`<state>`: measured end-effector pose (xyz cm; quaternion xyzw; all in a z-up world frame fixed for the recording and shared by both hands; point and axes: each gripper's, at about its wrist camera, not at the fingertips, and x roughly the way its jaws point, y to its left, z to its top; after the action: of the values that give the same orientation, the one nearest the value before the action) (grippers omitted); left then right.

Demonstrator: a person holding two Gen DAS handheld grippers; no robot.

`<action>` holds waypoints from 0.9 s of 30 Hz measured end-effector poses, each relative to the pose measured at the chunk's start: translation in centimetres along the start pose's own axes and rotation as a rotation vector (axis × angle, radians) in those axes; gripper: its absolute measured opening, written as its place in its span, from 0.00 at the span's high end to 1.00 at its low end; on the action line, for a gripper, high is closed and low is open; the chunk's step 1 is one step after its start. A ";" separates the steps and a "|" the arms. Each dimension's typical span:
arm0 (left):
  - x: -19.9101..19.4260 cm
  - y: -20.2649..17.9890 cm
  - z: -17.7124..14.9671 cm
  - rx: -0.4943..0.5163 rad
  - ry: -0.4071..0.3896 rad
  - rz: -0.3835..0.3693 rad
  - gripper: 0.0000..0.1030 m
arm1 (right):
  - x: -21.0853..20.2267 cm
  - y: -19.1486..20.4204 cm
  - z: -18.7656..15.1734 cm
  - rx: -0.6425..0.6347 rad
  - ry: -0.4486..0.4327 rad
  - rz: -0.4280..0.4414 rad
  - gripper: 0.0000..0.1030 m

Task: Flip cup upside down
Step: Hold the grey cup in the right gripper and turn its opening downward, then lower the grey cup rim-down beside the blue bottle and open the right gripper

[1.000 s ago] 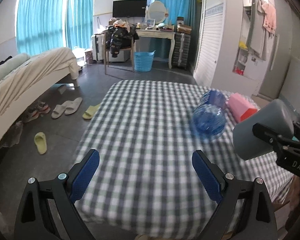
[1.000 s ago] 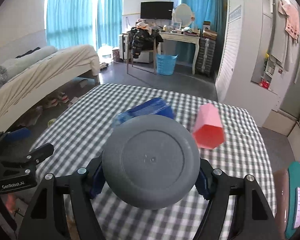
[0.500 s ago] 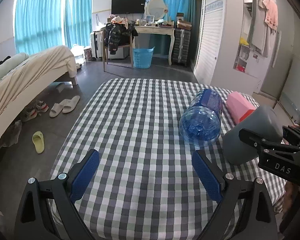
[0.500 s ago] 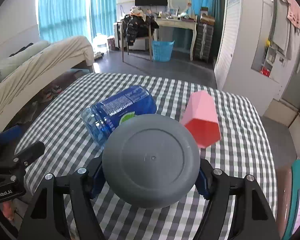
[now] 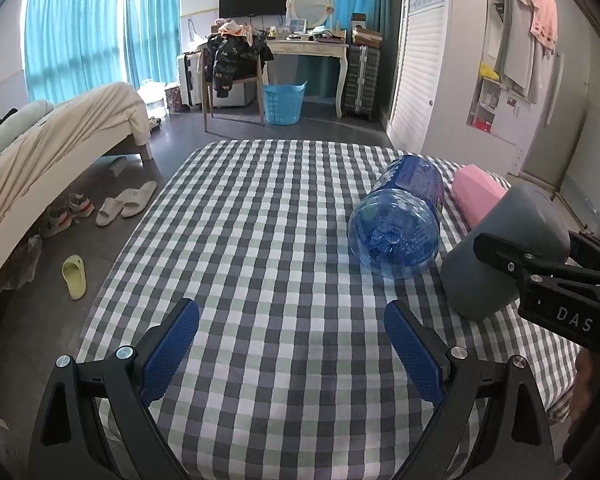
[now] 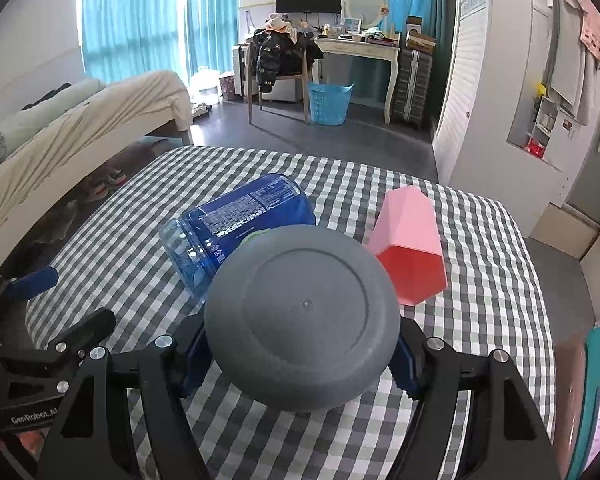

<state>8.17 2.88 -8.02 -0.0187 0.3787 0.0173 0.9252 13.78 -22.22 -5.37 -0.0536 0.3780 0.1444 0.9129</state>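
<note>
Checked cloth covers the surface in a bedroom with teal curtains. At the left, the left gripper hangs over bare cloth, its blue-padded fingers spread wide and holding nothing. Right of it a blue water jug lies on its side, and just beyond that a pink cup lies tipped over. Farthest right, the right gripper has its fingers clamped on the sides of the grey cup, tilted low over the surface, flat base facing the right wrist camera.
</note>
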 end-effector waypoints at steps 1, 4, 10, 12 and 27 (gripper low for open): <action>0.0 -0.1 0.0 -0.002 0.000 0.001 0.06 | 0.1 0.0 0.1 -0.002 0.003 -0.002 0.30; -0.3 -0.3 -0.1 -0.004 -0.004 0.002 0.06 | 0.2 -0.2 0.3 0.008 0.015 0.001 0.30; -0.8 -0.5 -0.2 0.004 -0.008 -0.002 0.06 | -1.3 -1.0 0.7 0.044 -0.029 0.017 0.15; -1.0 -0.6 -0.2 0.008 -0.012 -0.003 0.06 | -2.4 -1.1 0.9 0.051 -0.061 0.019 0.15; -8.6 -3.7 0.9 -0.008 -0.258 -0.056 0.06 | -13.1 -5.6 0.4 0.119 -0.322 -0.025 0.14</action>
<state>2.86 -0.95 -1.25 -0.0306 0.2558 -0.0049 0.9662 6.98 -30.36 4.11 0.0198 0.2339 0.1171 0.9650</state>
